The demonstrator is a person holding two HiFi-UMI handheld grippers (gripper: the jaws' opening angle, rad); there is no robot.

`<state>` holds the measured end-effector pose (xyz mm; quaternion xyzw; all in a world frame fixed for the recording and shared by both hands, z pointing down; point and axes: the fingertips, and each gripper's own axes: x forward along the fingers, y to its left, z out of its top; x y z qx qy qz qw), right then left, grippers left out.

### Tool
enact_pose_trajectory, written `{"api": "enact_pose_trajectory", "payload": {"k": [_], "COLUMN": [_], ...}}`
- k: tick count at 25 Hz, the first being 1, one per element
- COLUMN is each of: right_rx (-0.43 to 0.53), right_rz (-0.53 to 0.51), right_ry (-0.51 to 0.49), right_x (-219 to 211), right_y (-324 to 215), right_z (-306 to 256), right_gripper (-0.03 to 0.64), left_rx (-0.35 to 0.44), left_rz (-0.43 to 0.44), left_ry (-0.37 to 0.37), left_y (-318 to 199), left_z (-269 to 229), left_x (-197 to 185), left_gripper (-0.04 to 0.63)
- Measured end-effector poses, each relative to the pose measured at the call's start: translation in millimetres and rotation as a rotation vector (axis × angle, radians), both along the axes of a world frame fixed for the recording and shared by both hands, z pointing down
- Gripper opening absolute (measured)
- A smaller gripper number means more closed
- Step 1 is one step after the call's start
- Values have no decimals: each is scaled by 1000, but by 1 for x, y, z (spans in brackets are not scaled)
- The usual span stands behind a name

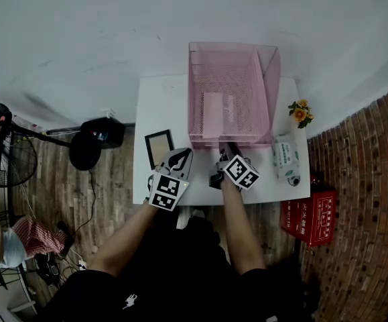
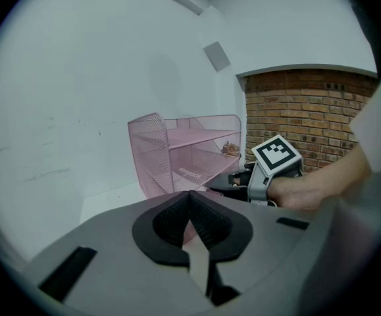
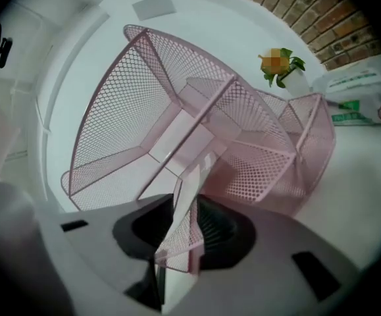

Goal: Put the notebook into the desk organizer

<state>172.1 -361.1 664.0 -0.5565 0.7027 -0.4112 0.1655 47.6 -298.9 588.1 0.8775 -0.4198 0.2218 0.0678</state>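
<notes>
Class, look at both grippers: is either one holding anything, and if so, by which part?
Nothing is held. The left gripper is shut and empty. The right gripper is open at the front of the pink organizer. The notebook lies inside it.

Pale pink notebook (image 1: 214,113) flat inside pink mesh desk organizer (image 1: 267,72), lower tray

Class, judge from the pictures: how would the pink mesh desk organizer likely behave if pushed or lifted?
The desk organizer is probably light for its size, since its walls are open mesh. It likely stays stiff: framed edges brace it. On the smooth white table it may slide rather than tip.
</notes>
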Motion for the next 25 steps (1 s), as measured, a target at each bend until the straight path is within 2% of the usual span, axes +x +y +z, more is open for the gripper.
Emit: {"api": "enact_pose_trajectory", "payload": {"k": [3,7,13,18,19,22,25], "right_rx": [2,-3,-24,-75,-89,-91,-80], "right_rz": [-56,-133,-181,-172,-171,-185,-173], "right_ry": [95,288,491,562,589,663,660], "right_x": [-5,-8,-3,4,7,8,9], "right_y": [0,0,1,4,5,5,6], "right_z": [-1,2,9,16,18,14,6], "right_gripper": [115,114,99,44,0,0,0], "left_rx": [2,7,11,21,22,22,21], "left_rz": [-5,-14,-33,-55,-59,-70,-73], "left_ry": [-2,-7,-17,-25,-27,-27,-21], "left_y": [2,5,13,19,21,26,33], "left_z": [-1,-2,-3,-7,-8,-8,-8], "left_x": [0,-2,-5,-13,-14,-21,-26], "left_gripper": [2,2,2,2,2,2,2]}}
